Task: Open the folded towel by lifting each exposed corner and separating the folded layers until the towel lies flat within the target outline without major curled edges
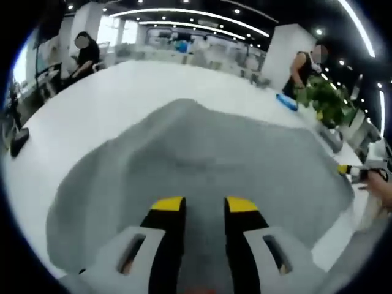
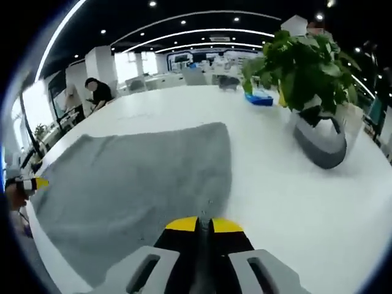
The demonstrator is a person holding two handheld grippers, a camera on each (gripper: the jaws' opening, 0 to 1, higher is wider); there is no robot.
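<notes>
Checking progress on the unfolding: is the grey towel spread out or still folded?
Mostly spread: the grey towel lies as one wide sheet on the white table, though a raised ridge runs through its middle.

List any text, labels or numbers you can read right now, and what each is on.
No text is readable in either view.
The gray towel, the white table and the plant pot show no print.
The blue panel on the far wall may carry lettering, but it is too small and blurred to read.
The blue item on the table is also too blurred to tell.
</notes>
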